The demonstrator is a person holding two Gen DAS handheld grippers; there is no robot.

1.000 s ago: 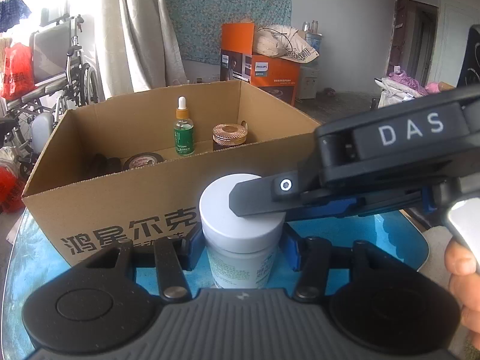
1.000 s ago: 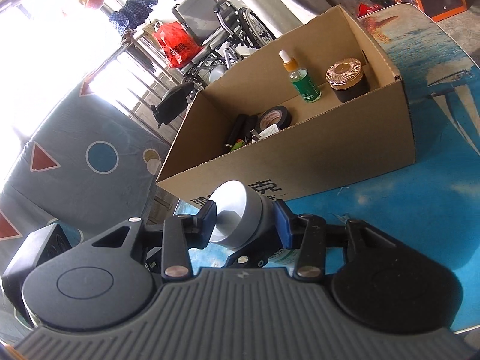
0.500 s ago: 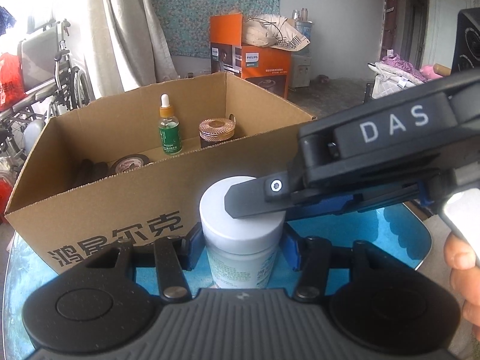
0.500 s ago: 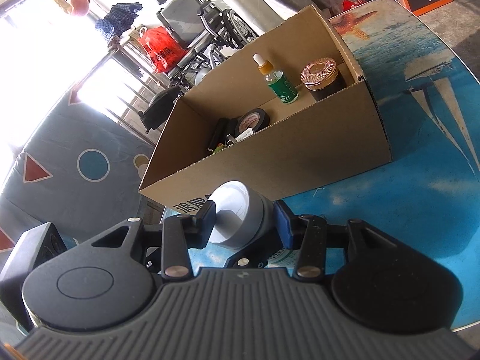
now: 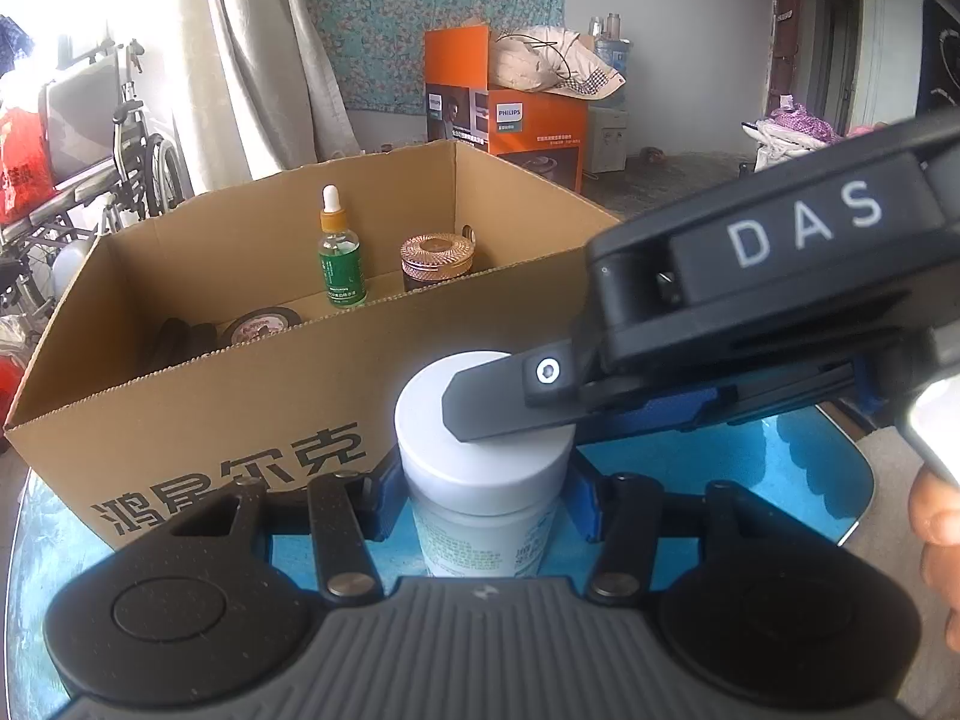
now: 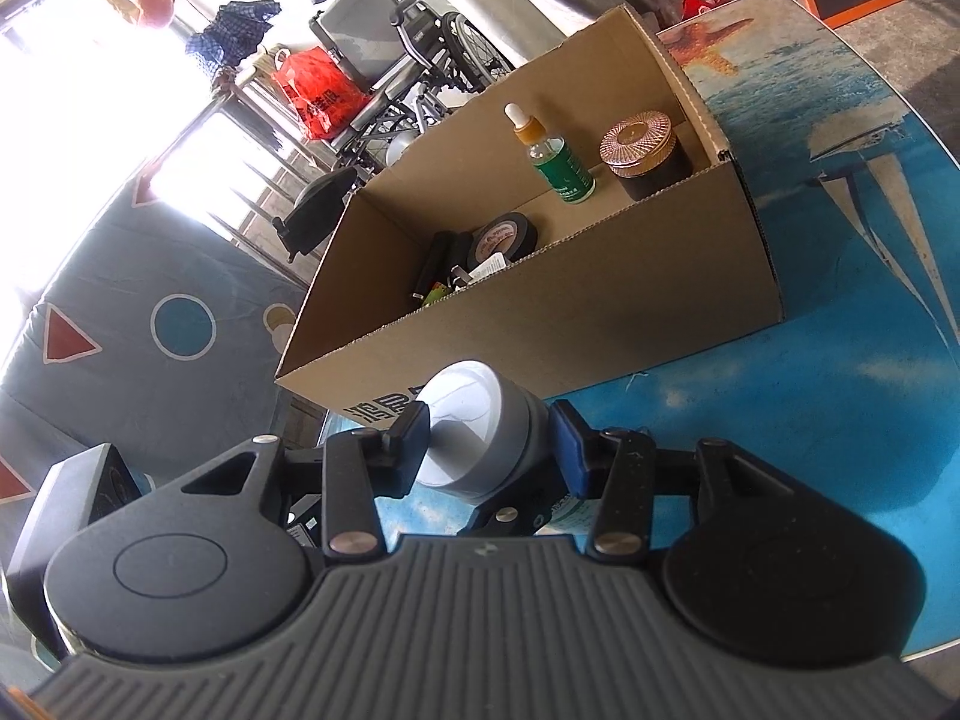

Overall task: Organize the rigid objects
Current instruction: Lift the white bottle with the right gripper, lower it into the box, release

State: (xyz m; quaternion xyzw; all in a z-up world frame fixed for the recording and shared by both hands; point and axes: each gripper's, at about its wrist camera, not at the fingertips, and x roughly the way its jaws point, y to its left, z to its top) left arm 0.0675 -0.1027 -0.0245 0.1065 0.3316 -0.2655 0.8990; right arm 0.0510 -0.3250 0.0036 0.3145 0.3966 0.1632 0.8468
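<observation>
Two-handed grip on a white-lidded jar in front of the cardboard box.

The left hand-held gripper is closed on the body of the white-lidded jar, holding it upright just above the blue desk; the right hand-held gripper clamps the jar's lid from the side, apparently so that one grip steadies the body while the other works or checks the cap. The jar sits near the printed front wall of the cardboard box, outside it. Inside the box stand a green dropper bottle and a copper-lidded jar, with a tape roll lying flat, which suggests the held jar is destined to join them.
</observation>
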